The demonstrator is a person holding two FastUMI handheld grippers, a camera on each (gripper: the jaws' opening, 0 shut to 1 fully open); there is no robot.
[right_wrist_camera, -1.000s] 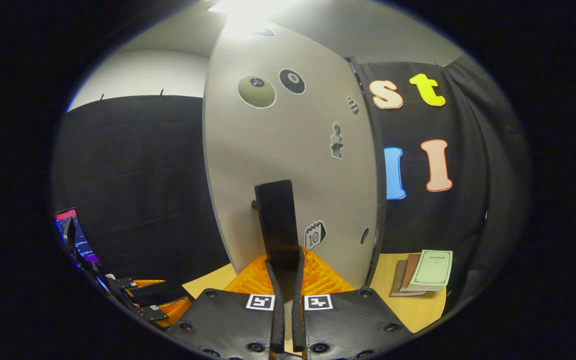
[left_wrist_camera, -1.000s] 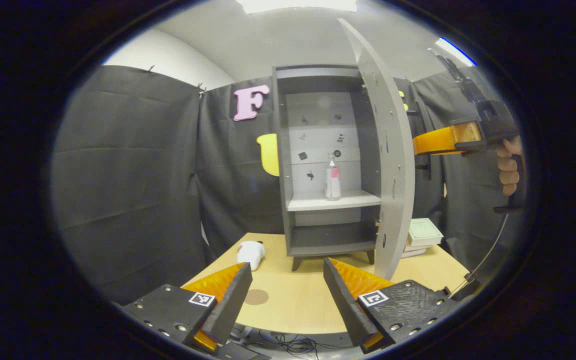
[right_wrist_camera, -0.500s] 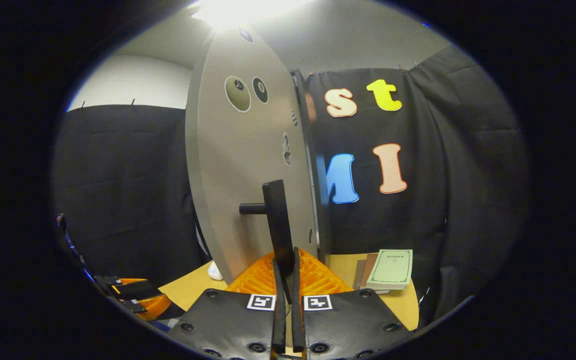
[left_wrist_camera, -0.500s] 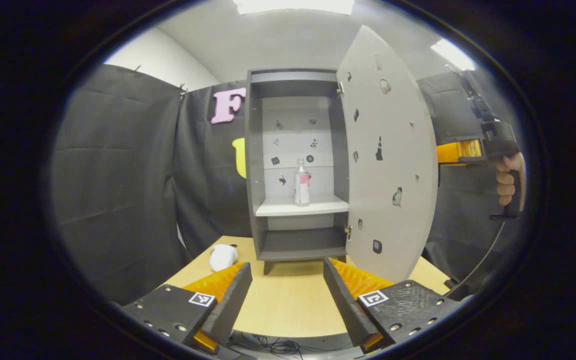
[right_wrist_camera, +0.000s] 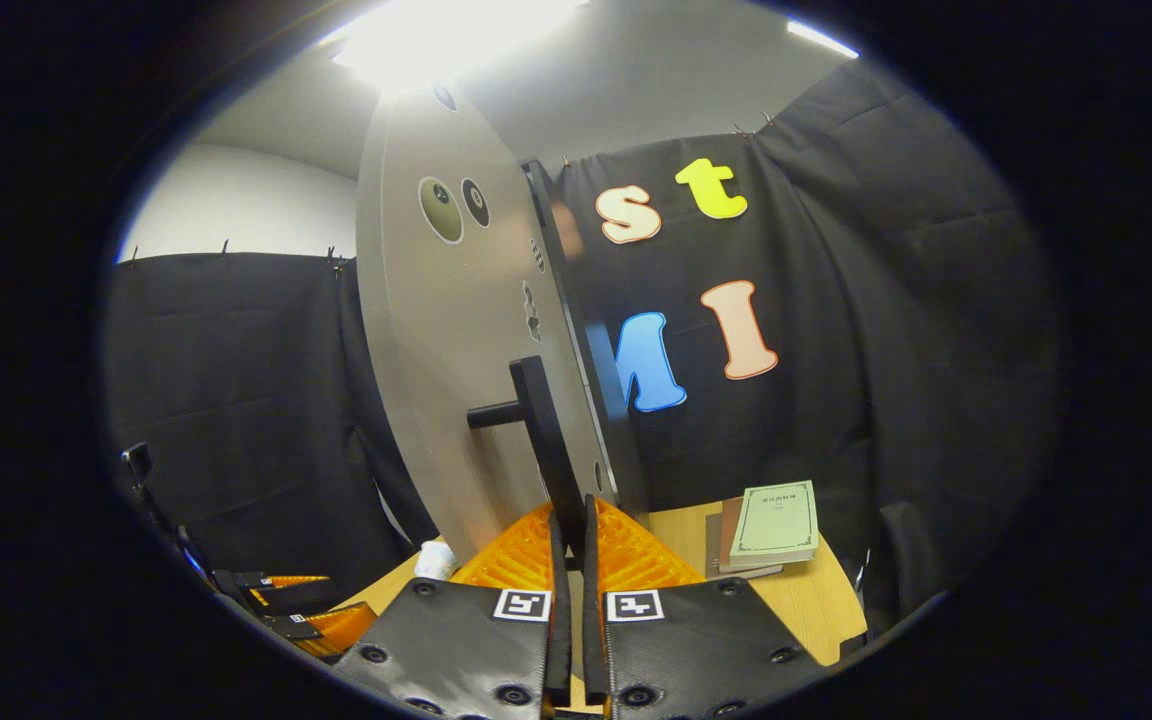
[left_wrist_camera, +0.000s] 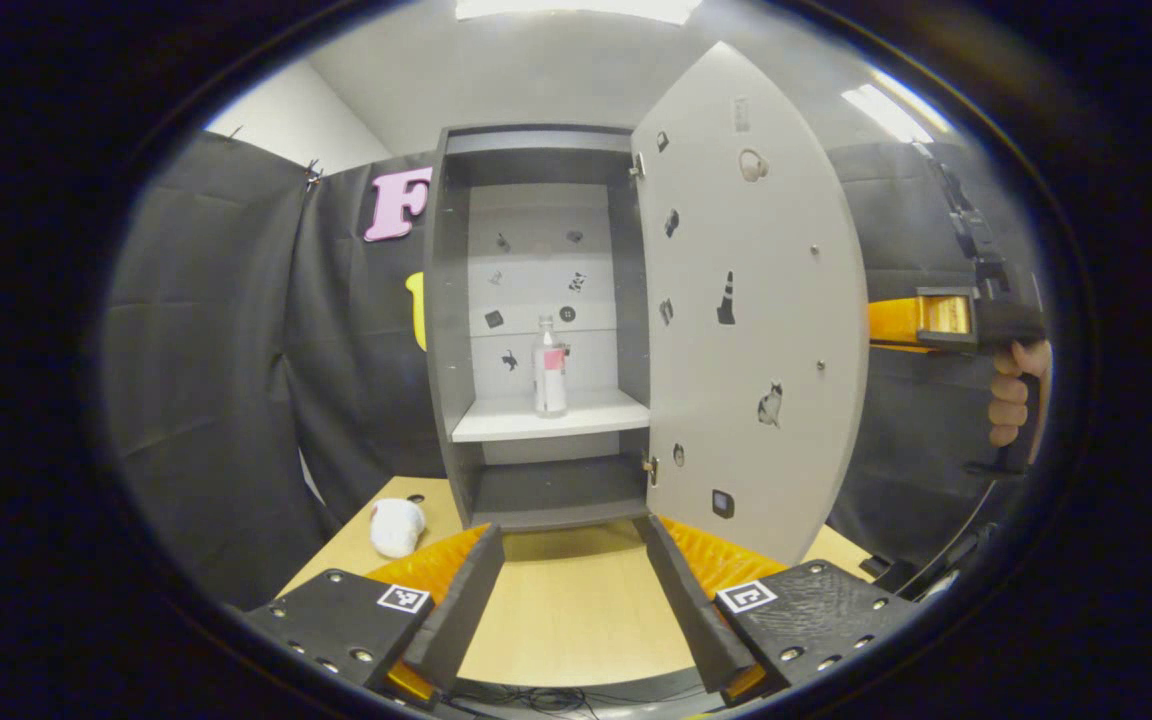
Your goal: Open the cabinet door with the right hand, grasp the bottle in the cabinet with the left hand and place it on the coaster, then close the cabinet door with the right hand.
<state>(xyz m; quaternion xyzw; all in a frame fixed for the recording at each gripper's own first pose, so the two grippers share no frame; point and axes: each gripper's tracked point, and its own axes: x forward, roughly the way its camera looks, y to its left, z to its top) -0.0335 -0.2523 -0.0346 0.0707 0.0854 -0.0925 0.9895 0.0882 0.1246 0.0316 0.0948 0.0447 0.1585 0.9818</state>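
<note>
Right gripper (right_wrist_camera: 568,520) has its jaws pinched nearly together on the door handle (right_wrist_camera: 541,440), the black bar sitting right in the slot between the two fingers. Left gripper (left_wrist_camera: 568,590) is spread wide with nothing in it, hanging low over the near edge of the wooden table (left_wrist_camera: 566,610). Compared to a second ago the cabinet door (left_wrist_camera: 746,310) has swung a lot further out; back then the left gripper view caught it almost edge-on, now you see its whole inner face with the little stickers, and the cabinet (left_wrist_camera: 536,330) has slid toward the middle of that view. In the right gripper view the door's outer face has turned more side-on too. The bottle (left_wrist_camera: 549,366) stands upright on the pale middle shelf (left_wrist_camera: 546,415), toward the right half, apart from both side walls and the back. The cabinet's opening is clear across its full width, with bare table between the left fingers and the cabinet's foot. A white crumpled thing (left_wrist_camera: 396,526) lies near the table's left edge, and a stack of books (right_wrist_camera: 771,525) sits by the right edge behind the door. The other hand (left_wrist_camera: 1011,395) grips its tool past the door's free edge.
</note>
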